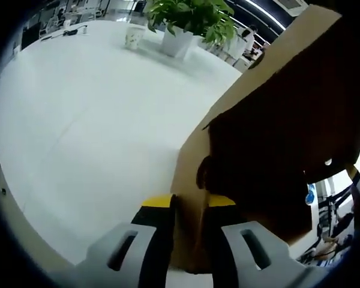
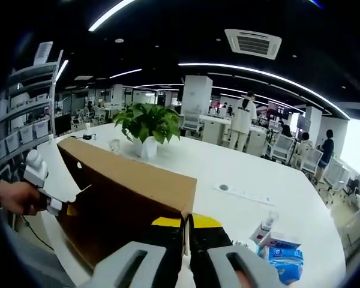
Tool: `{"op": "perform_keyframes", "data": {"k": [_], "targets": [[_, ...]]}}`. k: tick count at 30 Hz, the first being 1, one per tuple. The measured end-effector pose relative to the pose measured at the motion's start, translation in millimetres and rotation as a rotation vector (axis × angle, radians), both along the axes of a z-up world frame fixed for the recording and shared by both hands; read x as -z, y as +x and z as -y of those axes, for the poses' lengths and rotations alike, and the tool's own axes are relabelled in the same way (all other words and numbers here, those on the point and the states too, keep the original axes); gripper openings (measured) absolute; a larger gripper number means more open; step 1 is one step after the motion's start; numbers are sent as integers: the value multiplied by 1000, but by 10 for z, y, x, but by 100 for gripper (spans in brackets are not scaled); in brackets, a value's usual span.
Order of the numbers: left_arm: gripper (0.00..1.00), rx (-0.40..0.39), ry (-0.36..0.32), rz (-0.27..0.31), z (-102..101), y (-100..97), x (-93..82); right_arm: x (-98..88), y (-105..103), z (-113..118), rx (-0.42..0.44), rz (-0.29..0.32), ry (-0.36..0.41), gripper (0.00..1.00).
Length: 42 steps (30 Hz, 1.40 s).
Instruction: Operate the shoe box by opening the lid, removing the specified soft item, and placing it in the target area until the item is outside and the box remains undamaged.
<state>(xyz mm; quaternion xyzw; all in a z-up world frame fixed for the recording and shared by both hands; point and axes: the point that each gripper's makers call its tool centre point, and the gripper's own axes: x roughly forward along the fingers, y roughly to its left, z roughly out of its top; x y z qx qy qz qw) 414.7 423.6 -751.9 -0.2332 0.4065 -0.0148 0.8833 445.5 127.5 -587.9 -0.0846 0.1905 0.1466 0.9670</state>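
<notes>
We hold a brown cardboard shoe box lid [image 2: 132, 180] raised over a white counter [image 1: 90, 120], one tool at each end. Our left tool [image 1: 189, 207] pinches one lid edge between narrow jaws. Our right tool [image 2: 187, 225] grips the opposite end the same way. A potted plant [image 2: 145, 123] stands beyond the lid. We judge the opening step underway. The soft item is hidden from us, so removing and placing it remain.
</notes>
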Motion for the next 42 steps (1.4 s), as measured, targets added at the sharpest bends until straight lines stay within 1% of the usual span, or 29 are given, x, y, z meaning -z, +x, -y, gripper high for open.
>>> {"op": "perform_keyframes", "data": {"k": [15, 22, 31, 39, 42], "targets": [[17, 14, -13, 11, 10, -22, -24, 87, -155, 11, 6, 1, 7, 0], [18, 44, -31, 13, 36, -53, -23, 135, -204, 31, 13, 3, 4, 0], [18, 74, -28, 14, 47, -94, -27, 173, -279, 35, 15, 10, 0, 0], [19, 97, -31, 14, 50, -113, -37, 263, -357, 28, 6, 11, 1, 0], [19, 104, -31, 19, 49, -120, -54, 268, -368, 21, 8, 17, 1, 0]]}}
